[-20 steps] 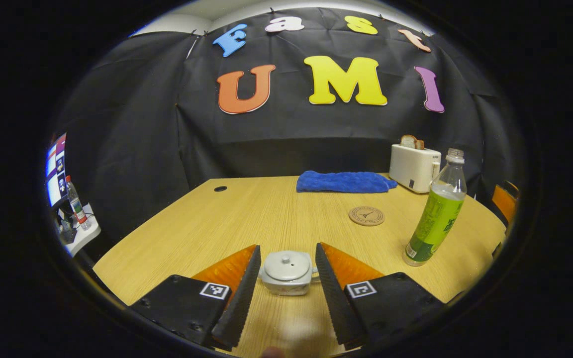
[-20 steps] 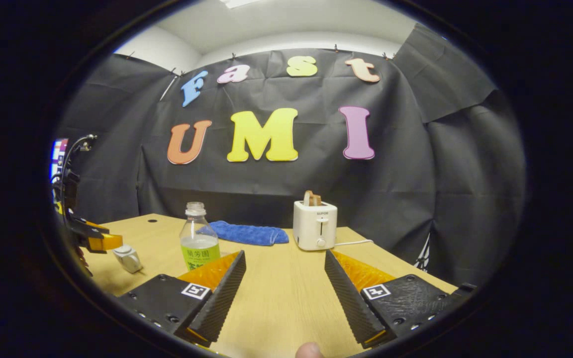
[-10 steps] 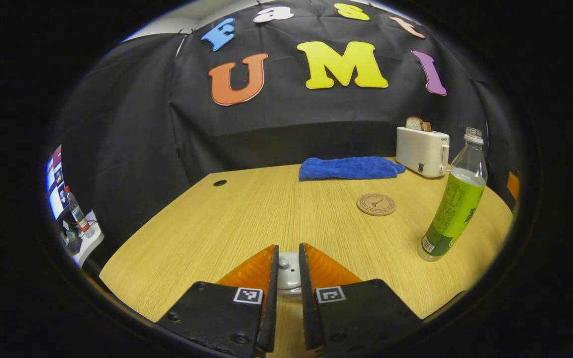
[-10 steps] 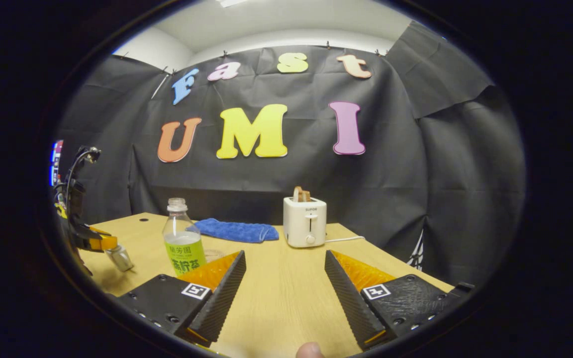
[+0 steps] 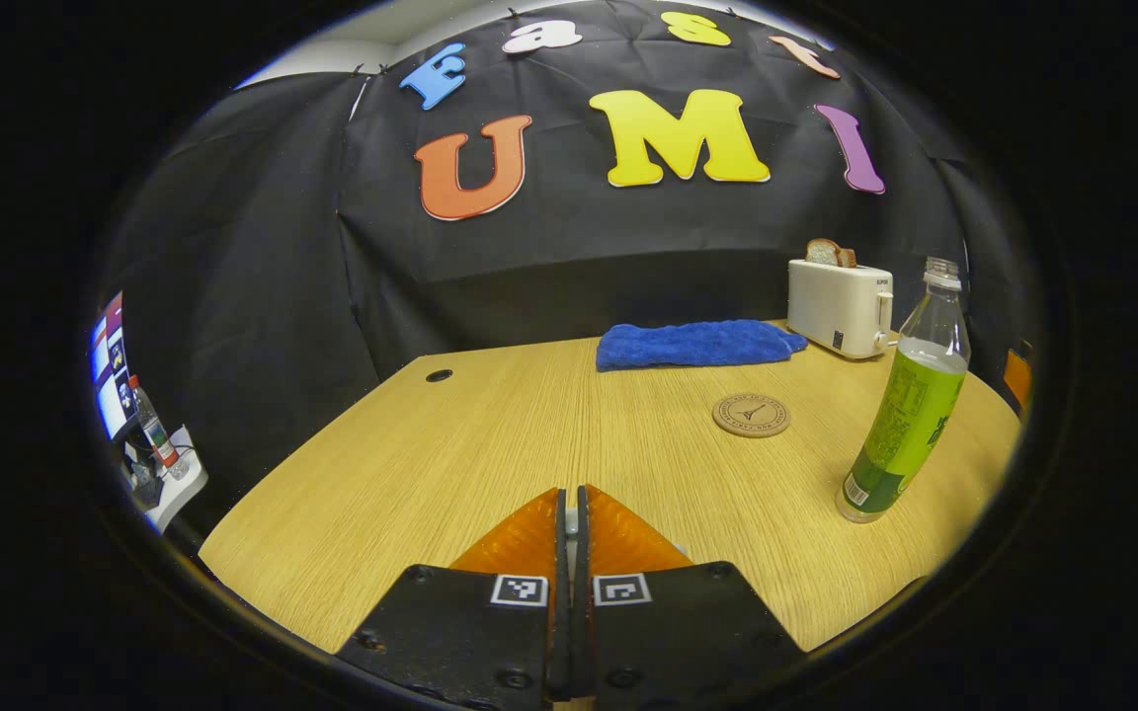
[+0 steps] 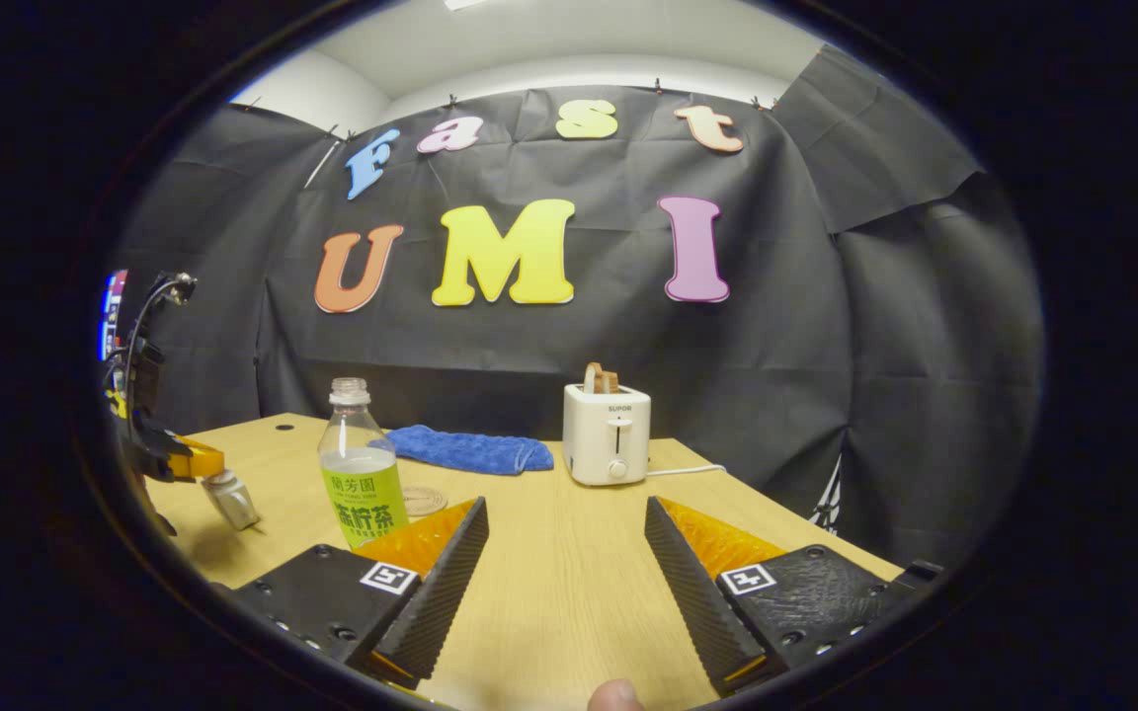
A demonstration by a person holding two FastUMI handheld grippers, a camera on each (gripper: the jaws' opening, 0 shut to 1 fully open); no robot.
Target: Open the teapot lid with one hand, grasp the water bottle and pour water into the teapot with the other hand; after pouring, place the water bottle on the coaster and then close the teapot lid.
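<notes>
Teapot lid sits pinched in the nearly closed left tool; right tool gapes wide, empty.

On the light wooden table stand one clear plastic water bottle with a green label, one round cork coaster, one folded blue towel, one white toaster and one small white teapot.
</notes>
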